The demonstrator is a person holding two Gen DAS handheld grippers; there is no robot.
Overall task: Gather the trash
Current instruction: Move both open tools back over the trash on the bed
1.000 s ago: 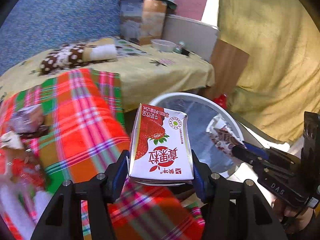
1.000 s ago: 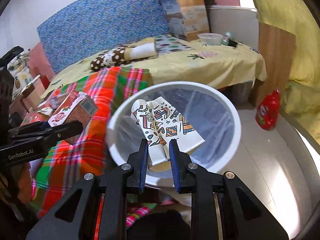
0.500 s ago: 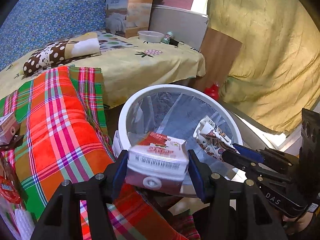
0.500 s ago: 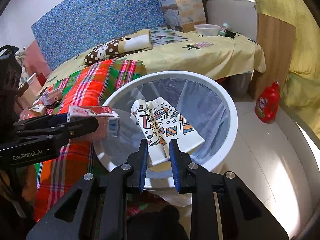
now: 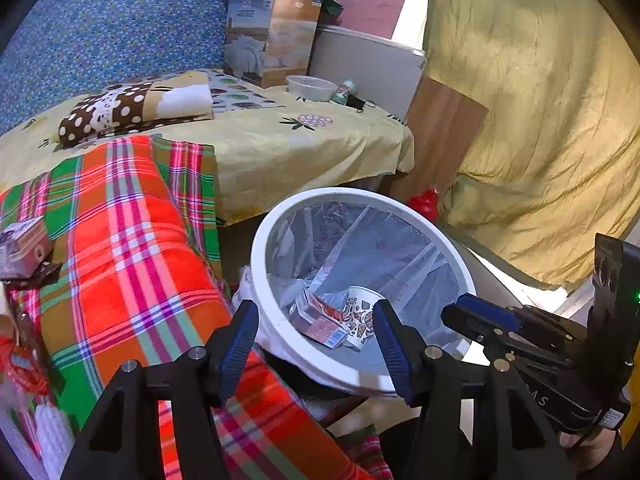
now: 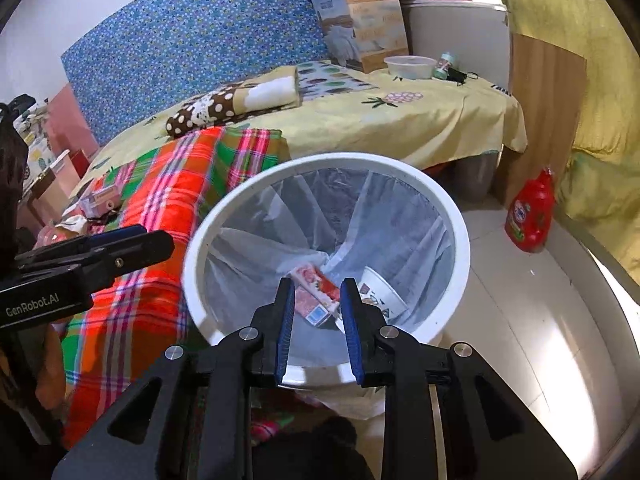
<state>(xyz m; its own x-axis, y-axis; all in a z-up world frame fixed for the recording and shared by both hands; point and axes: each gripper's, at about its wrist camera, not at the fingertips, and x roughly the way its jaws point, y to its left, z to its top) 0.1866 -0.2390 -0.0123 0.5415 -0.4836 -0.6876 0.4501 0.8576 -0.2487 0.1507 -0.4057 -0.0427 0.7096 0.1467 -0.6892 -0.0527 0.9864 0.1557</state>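
A white round bin [image 5: 264,292] [image 6: 460,216] with a clear liner stands beside the bed. At its bottom lie a red strawberry milk carton [image 5: 320,318] [image 6: 316,290] and a patterned paper cup [image 5: 360,312] [image 6: 380,294]. My left gripper [image 5: 314,324] is open and empty above the bin's near rim. My right gripper [image 6: 316,300] is open and empty, held over the bin. More trash sits on the plaid blanket [image 5: 132,248]: a small carton [image 5: 24,246] [image 6: 100,200] and wrappers [image 5: 20,368].
The bed with a yellow sheet [image 5: 300,140] holds a spotted pillow [image 5: 120,112], a cardboard box [image 5: 272,32] and a plastic bowl [image 5: 312,87]. A red detergent bottle [image 6: 530,212] stands on the tiled floor. A yellow curtain [image 5: 540,120] hangs at the right.
My left gripper opened and the milk carton fell into the bin. My right gripper opened and the paper cup dropped in beside it.
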